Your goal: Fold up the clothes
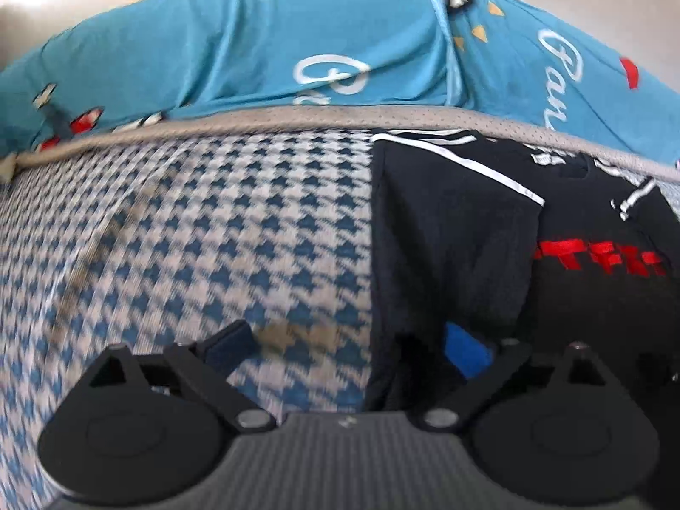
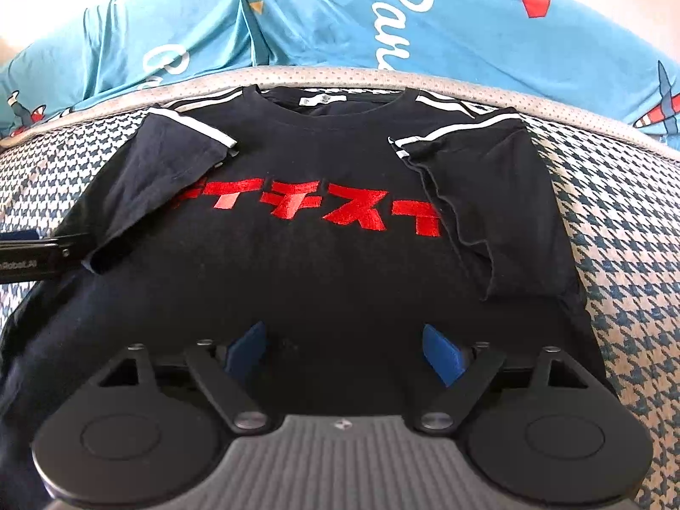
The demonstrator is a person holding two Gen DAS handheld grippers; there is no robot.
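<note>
Black T-shirt (image 2: 323, 263) with red lettering lies face up on the houndstooth-patterned bed cover (image 2: 629, 229), both short sleeves folded inward across the chest. Nearest, the right gripper (image 2: 344, 350) hovers over the shirt's lower body, its blue-padded fingers (image 2: 442, 352) spread wide with only cloth beneath them, nothing clamped. The left gripper (image 1: 348, 344) sits at the shirt's left edge, fingers also wide apart, one pad over bare cover and the other over the dark fabric, gripping nothing. Farther back, the collar reaches the grey piped edge (image 2: 340, 78), and beyond that lies a bright blue printed sheet (image 2: 467, 25).
</note>
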